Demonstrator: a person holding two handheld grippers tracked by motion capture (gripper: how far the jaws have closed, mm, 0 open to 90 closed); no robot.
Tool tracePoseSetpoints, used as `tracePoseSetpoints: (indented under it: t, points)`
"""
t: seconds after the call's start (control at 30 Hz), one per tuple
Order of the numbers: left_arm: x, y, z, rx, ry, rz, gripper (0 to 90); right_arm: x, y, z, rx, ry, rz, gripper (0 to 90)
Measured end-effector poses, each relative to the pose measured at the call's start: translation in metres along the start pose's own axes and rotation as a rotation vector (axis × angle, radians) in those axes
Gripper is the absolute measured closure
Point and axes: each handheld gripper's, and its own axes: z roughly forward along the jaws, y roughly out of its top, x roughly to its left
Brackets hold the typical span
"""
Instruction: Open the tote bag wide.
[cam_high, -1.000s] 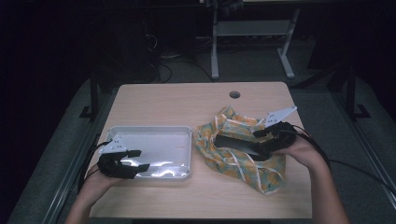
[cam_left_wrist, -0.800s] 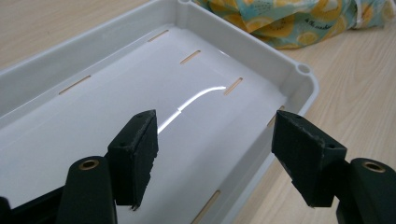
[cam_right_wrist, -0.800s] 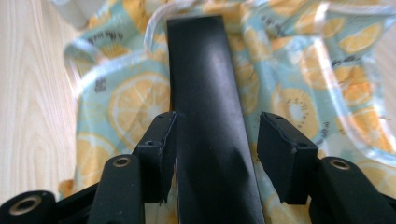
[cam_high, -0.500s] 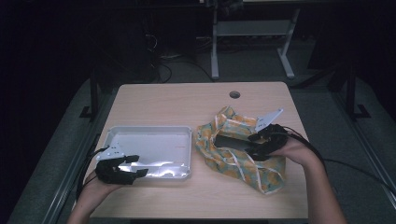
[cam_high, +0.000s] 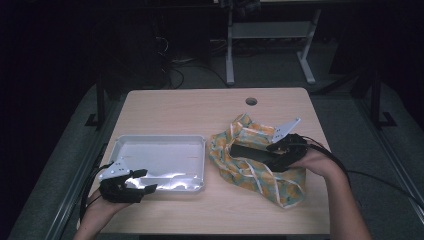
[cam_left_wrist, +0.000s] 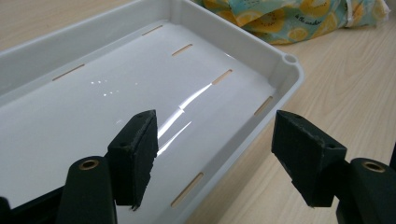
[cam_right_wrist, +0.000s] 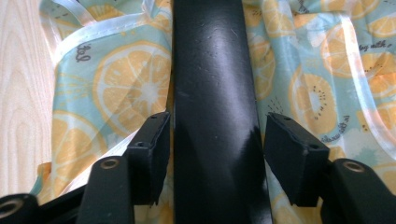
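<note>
Pale wood-grain table (cam_high: 190, 107), glossy white plastic tray (cam_high: 162, 150), left gripper (cam_high: 142, 181) jaws apart, right gripper (cam_right_wrist: 215, 140) jaws just opening around smooth black bar (cam_right_wrist: 212, 70), citrus-print cloth (cam_high: 250, 170).

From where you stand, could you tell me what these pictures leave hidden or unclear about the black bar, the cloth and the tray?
- Black bar: right gripper view, both ends cut off by the frame; high view, too dark and small to say what it is.
- Cloth: high view, whatever lies under its folds is hidden.
- Tray: left gripper view, its far part cut off by the left edge.
- Right gripper: the gap between pads and bar is unclear, in shadow.
</note>
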Motion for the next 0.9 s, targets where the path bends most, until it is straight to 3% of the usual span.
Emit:
tracePoseSetpoints:
  t: [0.13, 0.47, 0.7, 0.9]
  points:
    - [0.0, 0.002, 0.001, -0.002, -0.008, 0.015, 31.6, 0.001, 0.0, 0.01, 0.039, 0.002, -0.003, 39.1]
    - [0.002, 0.003, 0.0, -0.016, 0.004, 0.025, 31.8, -0.001, -0.002, 0.015, 0.044, 0.008, -0.003, 40.0]
    - [0.001, 0.002, 0.001, -0.018, 0.005, 0.023, 31.9, -0.004, -0.003, 0.011, 0.031, 0.036, 0.021, 42.3]
    - [0.002, 0.002, 0.001, -0.021, 0.01, 0.025, 32.0, -0.002, -0.002, 0.001, 0.004, 0.007, 0.03, 42.4]
